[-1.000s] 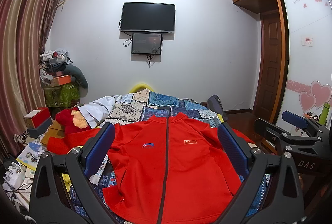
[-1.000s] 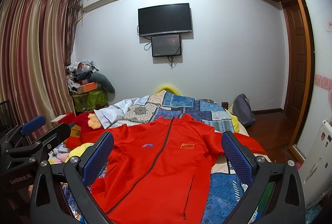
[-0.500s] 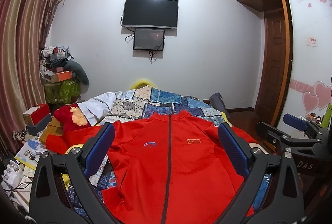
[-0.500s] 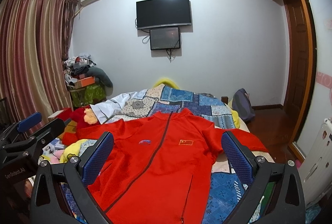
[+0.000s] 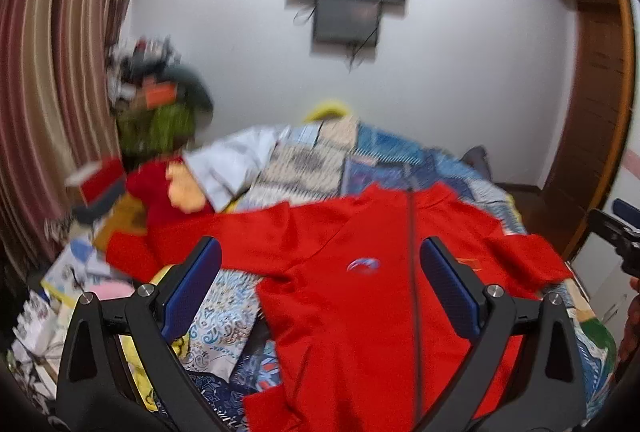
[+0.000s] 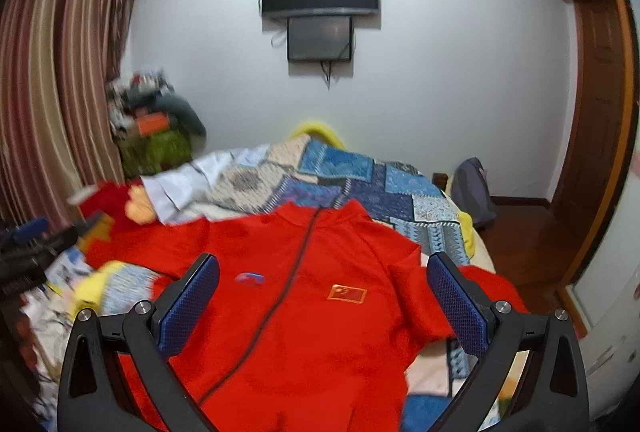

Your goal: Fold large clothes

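A red zip jacket lies spread on a patchwork bed. Left claw and right claw gape wide, empty. Chest badges unreadable.

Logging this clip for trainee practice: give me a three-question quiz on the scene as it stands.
1. True or false: the red jacket lies zipped, front up, on the patchwork quilt.
2. The left gripper is: A) open B) shut on a sleeve C) out of view.
3. Fill in: the flag patch sits to the ___ of the zipper in the right wrist view.

Key: 1 true; 2 A; 3 right.
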`<state>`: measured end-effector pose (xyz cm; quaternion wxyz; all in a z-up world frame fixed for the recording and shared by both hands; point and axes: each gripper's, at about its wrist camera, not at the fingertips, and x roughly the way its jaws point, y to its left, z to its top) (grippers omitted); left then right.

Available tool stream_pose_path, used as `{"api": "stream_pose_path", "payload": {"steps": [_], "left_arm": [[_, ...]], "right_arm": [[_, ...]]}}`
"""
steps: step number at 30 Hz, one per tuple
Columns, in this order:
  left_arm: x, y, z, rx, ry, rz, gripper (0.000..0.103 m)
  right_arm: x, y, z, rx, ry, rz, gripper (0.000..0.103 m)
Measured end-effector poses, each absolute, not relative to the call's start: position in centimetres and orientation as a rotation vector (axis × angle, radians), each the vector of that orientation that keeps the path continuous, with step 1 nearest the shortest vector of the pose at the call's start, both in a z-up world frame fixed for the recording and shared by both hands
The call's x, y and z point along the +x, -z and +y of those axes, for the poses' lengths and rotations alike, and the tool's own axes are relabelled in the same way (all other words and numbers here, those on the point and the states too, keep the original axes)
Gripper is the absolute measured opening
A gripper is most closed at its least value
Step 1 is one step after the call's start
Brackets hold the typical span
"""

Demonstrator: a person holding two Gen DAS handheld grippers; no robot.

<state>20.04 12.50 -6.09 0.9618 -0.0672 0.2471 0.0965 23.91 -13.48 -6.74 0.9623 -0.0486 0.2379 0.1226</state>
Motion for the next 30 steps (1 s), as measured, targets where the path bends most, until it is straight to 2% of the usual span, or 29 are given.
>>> {"api": "stream_pose_path", "payload": {"steps": [11,15,16,21,25,27,29,30], "left_arm": [[31.4,17.1,23.3,-0.212,-0.348,0.825,0.1],[33.6,20.8,25.9,-0.359,-0.298,0.923,0.097],[33.9,21.3,26.4,-0.4,-0.28,0.933,0.093],[35.3,24.2,28.7,-0.625,-0.222,0.98,0.088],[36.0,25.9,30.2,-0.78,-0.222,0.963,0.087],[36.5,25.9,30.6,-0.785,-0.228,0.938,0.087],[37.0,25.8,31.0,-0.765,-0.254,0.93,0.081],[37.4,25.9,31.2,-0.754,-0.275,0.928,0.076]], "right_arm": [[38.2,15.7,-8.6,-0.163,-0.365,0.712,0.103],[42.0,20.0,-6.4,-0.178,-0.393,0.81,0.103],[42.3,20.7,-6.1,-0.175,-0.402,0.829,0.103],[46.4,25.5,-5.0,-0.141,-0.432,0.996,0.103],[48.0,27.4,-4.2,-0.167,-0.452,1.036,0.102],[48.5,28.1,-3.4,-0.202,-0.47,1.04,0.098],[48.6,28.7,-3.0,-0.223,-0.483,1.052,0.095],[48.8,29.1,-2.7,-0.233,-0.488,1.066,0.089]]}}
